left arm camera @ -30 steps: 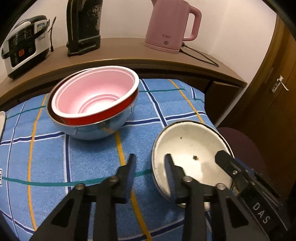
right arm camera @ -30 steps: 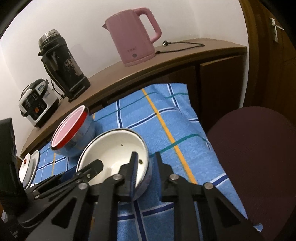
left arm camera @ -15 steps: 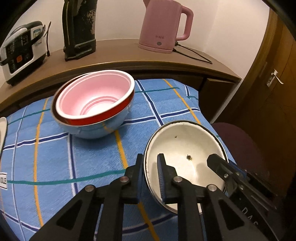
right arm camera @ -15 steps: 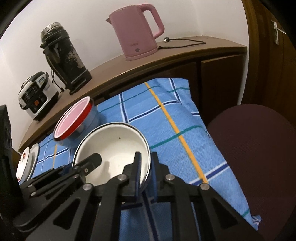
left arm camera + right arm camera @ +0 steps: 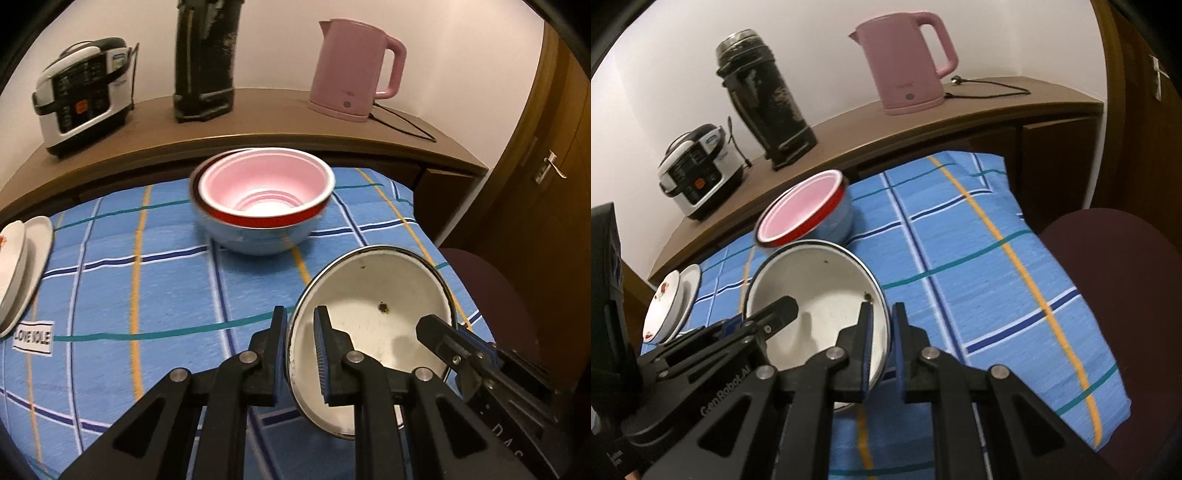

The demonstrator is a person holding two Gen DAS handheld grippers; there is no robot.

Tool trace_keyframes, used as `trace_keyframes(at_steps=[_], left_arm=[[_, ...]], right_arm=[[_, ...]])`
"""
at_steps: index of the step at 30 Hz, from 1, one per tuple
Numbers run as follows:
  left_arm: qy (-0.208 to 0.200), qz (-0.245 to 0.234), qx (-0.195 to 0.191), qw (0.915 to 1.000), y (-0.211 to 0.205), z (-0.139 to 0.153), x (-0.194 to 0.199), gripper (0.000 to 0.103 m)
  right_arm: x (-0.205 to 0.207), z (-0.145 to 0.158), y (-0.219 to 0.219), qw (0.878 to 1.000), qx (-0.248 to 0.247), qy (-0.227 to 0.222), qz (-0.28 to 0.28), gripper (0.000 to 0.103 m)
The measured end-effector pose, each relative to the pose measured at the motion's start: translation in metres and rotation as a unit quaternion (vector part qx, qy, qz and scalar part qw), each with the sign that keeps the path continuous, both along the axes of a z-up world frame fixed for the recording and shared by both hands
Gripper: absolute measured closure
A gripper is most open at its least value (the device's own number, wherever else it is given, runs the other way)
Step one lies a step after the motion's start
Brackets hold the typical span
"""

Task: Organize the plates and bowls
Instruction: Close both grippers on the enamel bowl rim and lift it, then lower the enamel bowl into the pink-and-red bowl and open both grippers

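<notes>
A white enamel bowl [image 5: 373, 295] with a dark rim is held tilted above the blue checked tablecloth [image 5: 147, 280]. My left gripper [image 5: 300, 332] is shut on its left rim, and my right gripper [image 5: 882, 328] is shut on its right rim [image 5: 882, 317]. Each gripper shows in the other's view: the right one [image 5: 443, 339] and the left one [image 5: 775, 314]. The white bowl [image 5: 820, 288] has a small dark chip inside. Behind it a red-rimmed pink bowl [image 5: 264, 188] sits nested in a light blue bowl [image 5: 255, 240]. Stacked white plates [image 5: 18, 258] lie at the left edge.
A wooden counter [image 5: 258, 118] behind the table carries a rice cooker [image 5: 81, 92], a black thermos [image 5: 205, 59] and a pink kettle [image 5: 354, 70] with its cord. A dark red chair [image 5: 1126, 280] stands right of the table, beside a wooden door [image 5: 546, 192].
Both grippers closed onto the white bowl's rim, then lifted and tilted it off the cloth. The view has drawn back, so the plates at the left now show.
</notes>
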State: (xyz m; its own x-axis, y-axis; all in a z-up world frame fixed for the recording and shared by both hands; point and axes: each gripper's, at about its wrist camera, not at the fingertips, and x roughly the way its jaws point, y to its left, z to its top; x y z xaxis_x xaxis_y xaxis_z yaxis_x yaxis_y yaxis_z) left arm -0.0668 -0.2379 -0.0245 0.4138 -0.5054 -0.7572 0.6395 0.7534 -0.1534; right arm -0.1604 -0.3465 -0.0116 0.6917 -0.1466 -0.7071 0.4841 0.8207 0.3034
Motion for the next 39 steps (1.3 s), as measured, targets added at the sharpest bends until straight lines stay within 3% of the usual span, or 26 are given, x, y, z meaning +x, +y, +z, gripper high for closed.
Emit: trace_keyframes(at_steps=[18, 39], left_arm=[[-0.007, 0.018, -0.007, 0.9998, 0.04, 0.008, -0.003, 0.087], [0.001, 0.035, -0.013, 0.9993, 0.046, 0.008, 0.016, 0.087]], right_arm=[[0.001, 0.008, 0.042, 1.0, -0.016, 0.004, 0.015, 0.093], [0.021, 0.017, 0.043, 0.999, -0.026, -0.005, 0.031, 0.093]])
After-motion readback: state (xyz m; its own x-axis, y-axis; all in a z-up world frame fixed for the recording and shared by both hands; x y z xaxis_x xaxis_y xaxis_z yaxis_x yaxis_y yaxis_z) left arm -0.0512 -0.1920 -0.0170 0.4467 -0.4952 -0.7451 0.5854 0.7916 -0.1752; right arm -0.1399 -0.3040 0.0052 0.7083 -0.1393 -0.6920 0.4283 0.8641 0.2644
